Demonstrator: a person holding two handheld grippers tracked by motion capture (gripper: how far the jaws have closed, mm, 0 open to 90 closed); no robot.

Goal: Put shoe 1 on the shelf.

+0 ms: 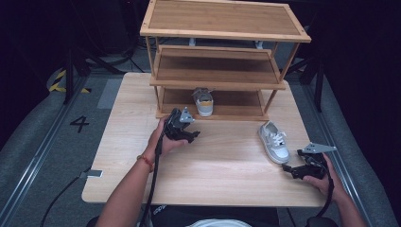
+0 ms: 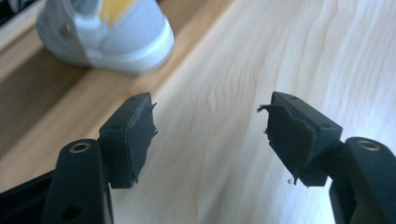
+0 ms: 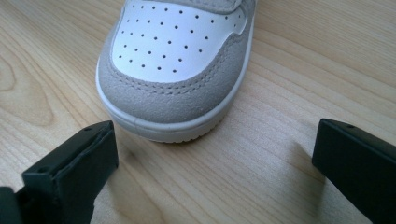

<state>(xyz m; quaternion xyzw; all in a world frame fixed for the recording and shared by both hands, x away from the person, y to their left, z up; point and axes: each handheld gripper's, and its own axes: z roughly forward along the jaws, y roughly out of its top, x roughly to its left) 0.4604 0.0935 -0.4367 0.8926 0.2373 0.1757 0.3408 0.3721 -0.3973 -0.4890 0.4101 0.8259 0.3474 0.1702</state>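
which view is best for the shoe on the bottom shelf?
High view: the whole shoe shows, heel towards the camera, standing on the rack's bottom shelf. The left gripper view catches part of it, blurred, at the frame's top edge.

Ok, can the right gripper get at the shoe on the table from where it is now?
Probably yes. The right gripper is open and points at the toe of the shoe on the table, with bare table between them. Nothing blocks it, though the toe is not yet between the jaws.

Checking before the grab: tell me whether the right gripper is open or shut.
Open. In the right gripper view the right gripper has its two black jaws spread wide, bare table between them, with the toe of the grey-and-white shoe just ahead, untouched.
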